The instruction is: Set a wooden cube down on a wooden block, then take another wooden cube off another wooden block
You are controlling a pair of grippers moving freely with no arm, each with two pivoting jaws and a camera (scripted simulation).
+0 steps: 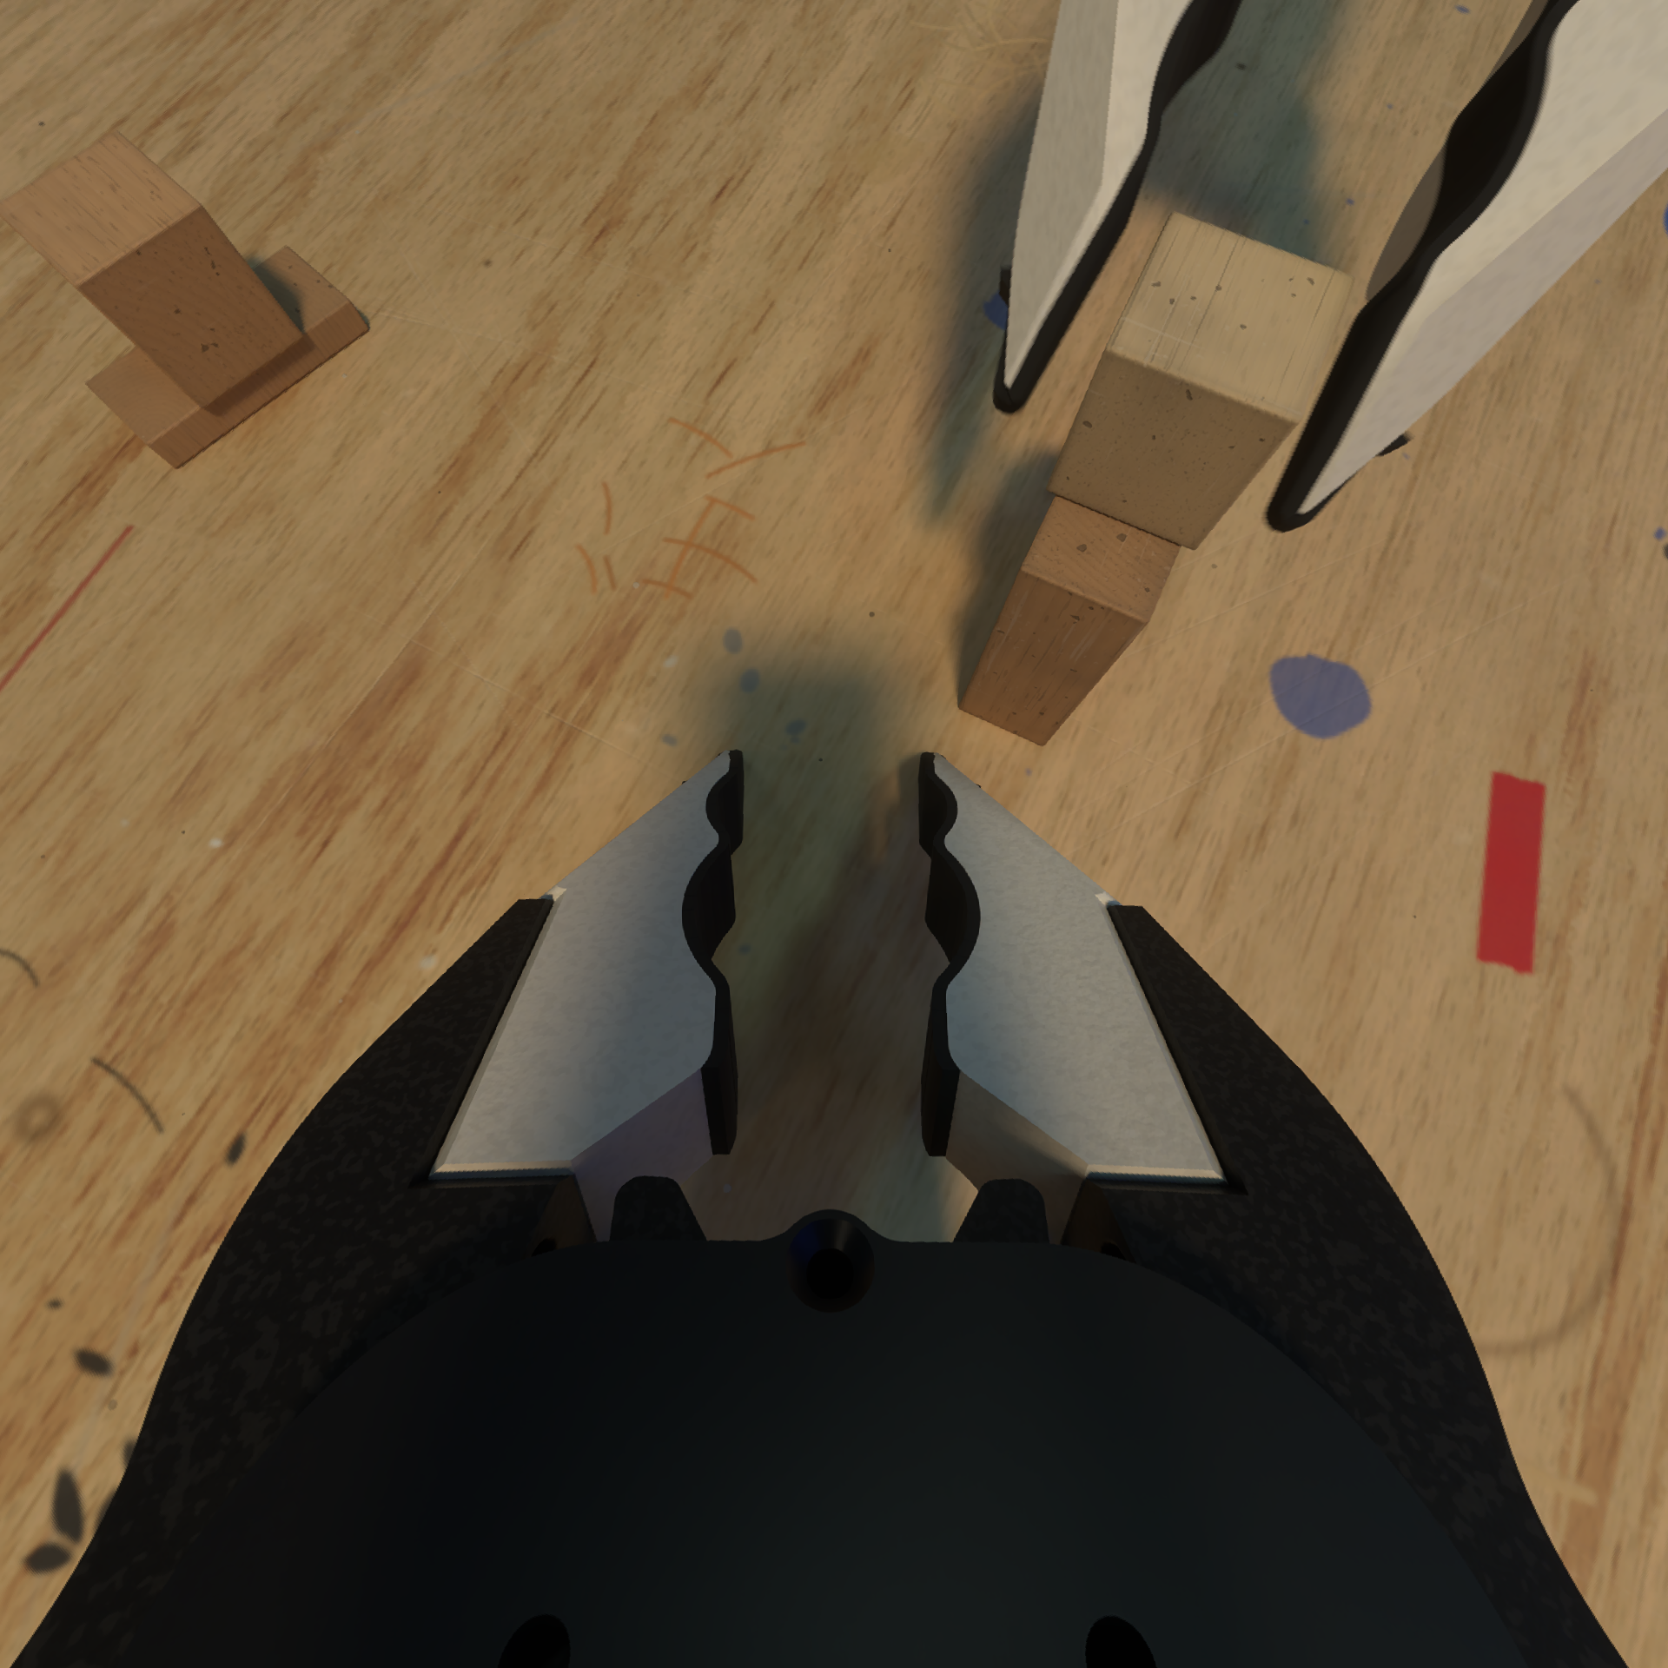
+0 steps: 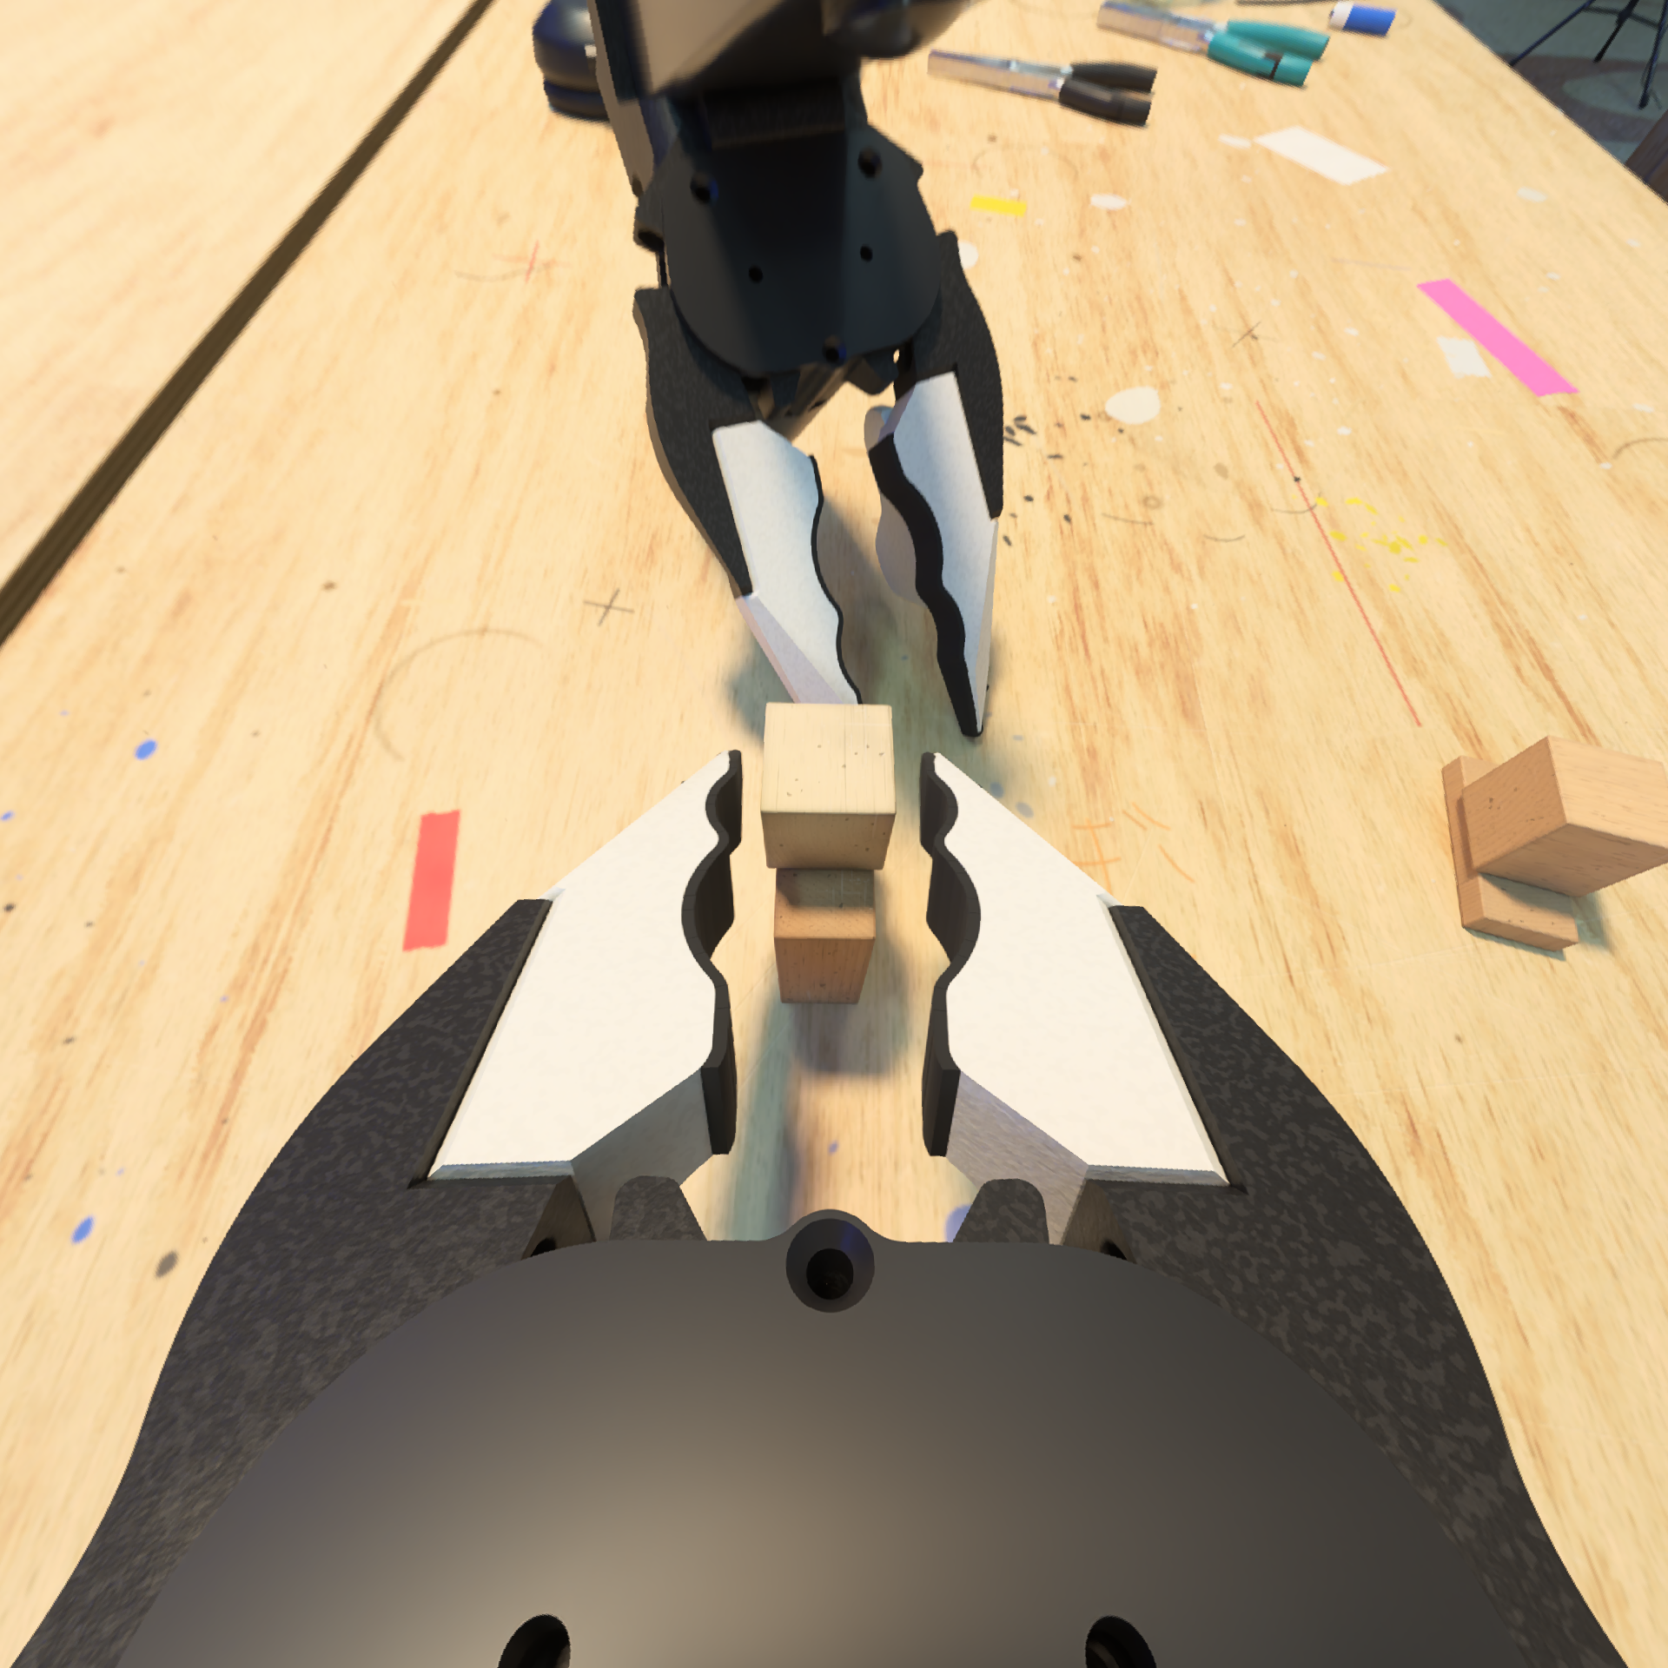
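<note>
A pale wooden cube (image 2: 826,785) rests on top of a darker upright wooden block (image 2: 823,948). My right gripper (image 2: 830,763) is open and straddles the cube, with a small gap on each side. In the left wrist view the same cube (image 1: 1209,361), block (image 1: 1074,614) and right gripper (image 1: 1151,456) show at the upper right. My left gripper (image 1: 830,763) is open and empty, just short of the block; from the right wrist view it (image 2: 906,713) hangs just beyond the cube. A second, tan cube (image 1: 171,271) sits on a flat wooden block (image 1: 307,316) at the far left, also visible in the right wrist view (image 2: 1552,812).
The wooden table (image 2: 361,542) bears paint spots, a red tape strip (image 2: 431,880) and a pink one (image 2: 1494,334). Pliers (image 2: 1056,86) and teal-handled tools (image 2: 1246,41) lie at the far end. A dark seam (image 2: 226,316) runs along the left.
</note>
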